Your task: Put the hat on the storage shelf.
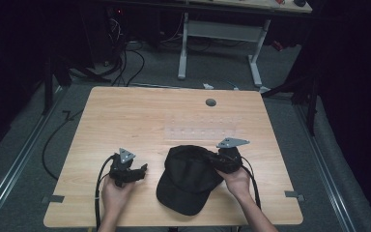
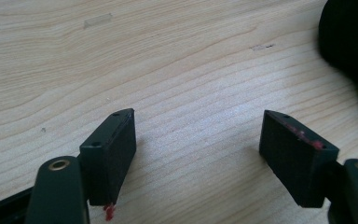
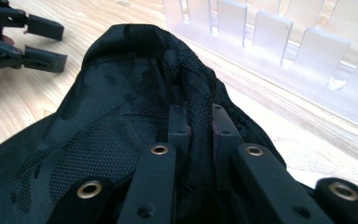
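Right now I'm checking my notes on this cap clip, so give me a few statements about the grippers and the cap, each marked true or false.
1. The right gripper is shut on a fold of the black cap. True.
2. The left gripper holds the cap's brim. False: its jaws stand open over bare wooden table, with nothing between them.
3. The cap lies on the table between the two grippers in the high view. True.
4. A clear slotted rack lies on the table beyond the cap. True.
5. The cap is red. False: it is black.
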Available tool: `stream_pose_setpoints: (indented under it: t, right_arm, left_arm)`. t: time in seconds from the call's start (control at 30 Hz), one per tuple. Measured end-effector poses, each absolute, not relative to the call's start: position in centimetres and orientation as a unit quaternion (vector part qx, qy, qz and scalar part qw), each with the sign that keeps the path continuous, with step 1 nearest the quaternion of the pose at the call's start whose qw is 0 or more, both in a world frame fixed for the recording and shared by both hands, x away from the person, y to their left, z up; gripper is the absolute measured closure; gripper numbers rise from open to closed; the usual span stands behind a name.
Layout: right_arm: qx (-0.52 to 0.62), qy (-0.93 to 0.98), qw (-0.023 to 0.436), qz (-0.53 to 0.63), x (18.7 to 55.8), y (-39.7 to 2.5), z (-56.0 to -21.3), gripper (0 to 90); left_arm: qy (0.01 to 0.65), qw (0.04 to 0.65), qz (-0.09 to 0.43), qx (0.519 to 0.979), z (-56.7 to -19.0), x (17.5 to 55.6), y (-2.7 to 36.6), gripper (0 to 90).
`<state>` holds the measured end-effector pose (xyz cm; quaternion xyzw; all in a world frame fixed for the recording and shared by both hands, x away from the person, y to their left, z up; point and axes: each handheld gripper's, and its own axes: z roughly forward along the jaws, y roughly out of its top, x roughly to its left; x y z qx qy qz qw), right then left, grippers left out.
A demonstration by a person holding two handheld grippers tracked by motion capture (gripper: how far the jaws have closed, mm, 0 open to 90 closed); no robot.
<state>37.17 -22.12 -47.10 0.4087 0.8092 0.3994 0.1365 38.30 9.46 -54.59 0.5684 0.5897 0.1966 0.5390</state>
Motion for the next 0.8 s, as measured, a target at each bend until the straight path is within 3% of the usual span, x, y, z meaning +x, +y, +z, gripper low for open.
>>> stream_pose_setpoints:
  t: [0.8]
  right_arm:
    - [0.392, 0.791, 0.162, 0.441, 35.6, -24.9, -43.7, 82.5]
  left_arm:
    - [0.589, 0.539, 0.198, 0.569, -54.6, 38.3, 9.5, 27.4]
